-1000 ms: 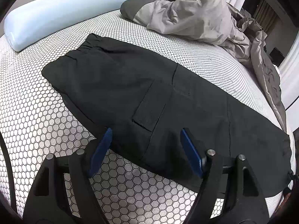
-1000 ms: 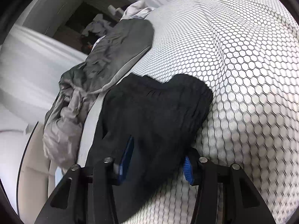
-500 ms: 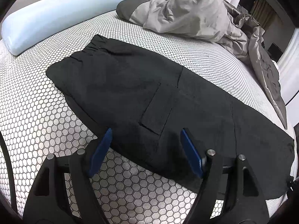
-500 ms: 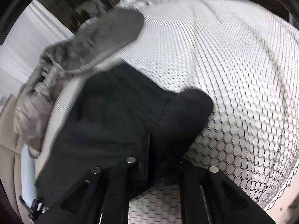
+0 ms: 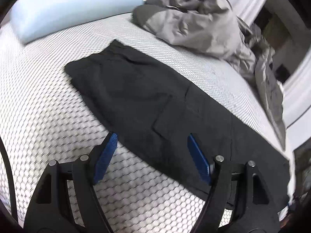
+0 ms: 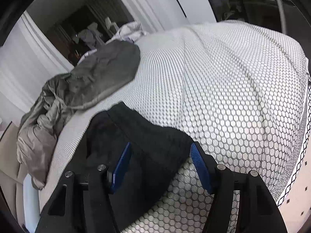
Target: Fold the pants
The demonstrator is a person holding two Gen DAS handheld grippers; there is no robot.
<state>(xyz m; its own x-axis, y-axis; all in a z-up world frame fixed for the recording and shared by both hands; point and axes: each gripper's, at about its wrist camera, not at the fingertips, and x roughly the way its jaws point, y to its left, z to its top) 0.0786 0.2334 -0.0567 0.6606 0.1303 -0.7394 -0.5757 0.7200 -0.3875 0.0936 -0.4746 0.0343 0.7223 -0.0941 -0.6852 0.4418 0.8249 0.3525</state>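
Observation:
Black pants (image 5: pixel 147 97) lie flat along the bed, folded lengthwise, waistband at the far left and a cargo pocket in the middle. My left gripper (image 5: pixel 152 141) is open and empty, hovering over the near edge of the pants by the pocket. In the right wrist view the leg end of the pants (image 6: pixel 147 136) lies bunched on the bed. My right gripper (image 6: pixel 161 151) is open, its blue pads (image 6: pixel 121 163) standing on either side of the cuff fabric without closing on it.
The bed (image 5: pixel 38 106) has a white honeycomb-patterned cover. A light blue pillow (image 5: pixel 72 5) lies at the far left. A crumpled grey duvet (image 5: pixel 204 21) runs along the far side, also in the right wrist view (image 6: pixel 87 85). The bed's edge (image 6: pixel 303 155) is at right.
My right gripper was closed on the cuff half a second ago and has opened, letting the fabric drop. My left gripper has drifted left along the pants' near edge.

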